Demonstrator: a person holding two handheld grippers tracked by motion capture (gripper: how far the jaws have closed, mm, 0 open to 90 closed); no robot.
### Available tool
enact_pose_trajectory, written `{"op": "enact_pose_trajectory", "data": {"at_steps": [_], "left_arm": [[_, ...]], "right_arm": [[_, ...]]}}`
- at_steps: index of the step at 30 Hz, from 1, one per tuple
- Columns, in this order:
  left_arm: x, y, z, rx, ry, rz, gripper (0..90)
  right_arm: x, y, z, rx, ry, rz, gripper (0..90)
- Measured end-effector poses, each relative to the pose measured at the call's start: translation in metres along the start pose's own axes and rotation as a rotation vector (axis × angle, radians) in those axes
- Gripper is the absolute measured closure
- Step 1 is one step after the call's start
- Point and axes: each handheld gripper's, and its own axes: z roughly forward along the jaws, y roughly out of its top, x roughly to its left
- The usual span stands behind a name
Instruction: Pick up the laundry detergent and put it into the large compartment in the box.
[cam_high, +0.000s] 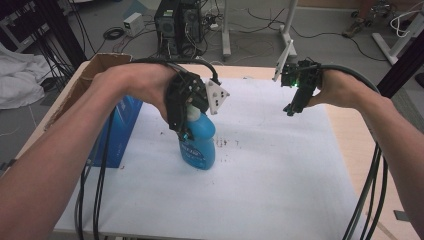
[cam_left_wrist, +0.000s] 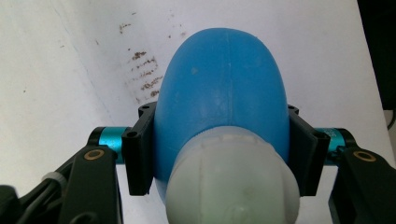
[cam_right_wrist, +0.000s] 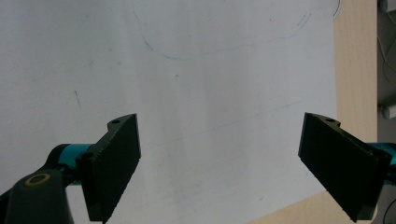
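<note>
Standing between the left gripper (cam_left_wrist: 219, 154) jaws, blue bottle (cam_left_wrist: 219, 84) clamped.

Room/bench notes, high view.
I see a light wood table (cam_high: 350, 135) w/ white sheet (cam_high: 260, 170) over most of it, brown specks near centre. Grey floor (cam_high: 325, 40) behind: black PC tower (cam_high: 177, 22), loose cables, white desk legs (cam_high: 227, 30). White cloth (cam_high: 20, 80) far left. Lighting dim, even.

You see a smooth blue plastic bottle (cam_left_wrist: 219, 88), matt white paper (cam_high: 280, 165) (stained brown), pale wood table (cam_high: 350, 130), matt black jaws.
</note>
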Motion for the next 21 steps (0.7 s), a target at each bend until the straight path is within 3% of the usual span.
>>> {"op": "enact_pose_trajectory", "data": {"at_steps": [6,10,15,21], "left_arm": [[0.001,0.0,-0.002,0.015,0.002,-0.024,37.9],[0.001,0.001,-0.012,0.021,0.011,-0.044,37.9],[-0.001,0.003,-0.032,0.025,0.031,-0.075,37.9],[-0.002,0.006,-0.067,0.016,0.059,-0.134,37.9]], "right_arm": [[0.001,0.0,-0.002,0.0,-0.003,0.001,12.1],[0.001,-0.001,-0.004,-0.002,-0.007,0.0,12.1],[0.004,0.0,-0.006,0.001,-0.008,0.004,12.1],[0.006,0.001,-0.01,-0.008,-0.014,-0.004,12.1]]}}
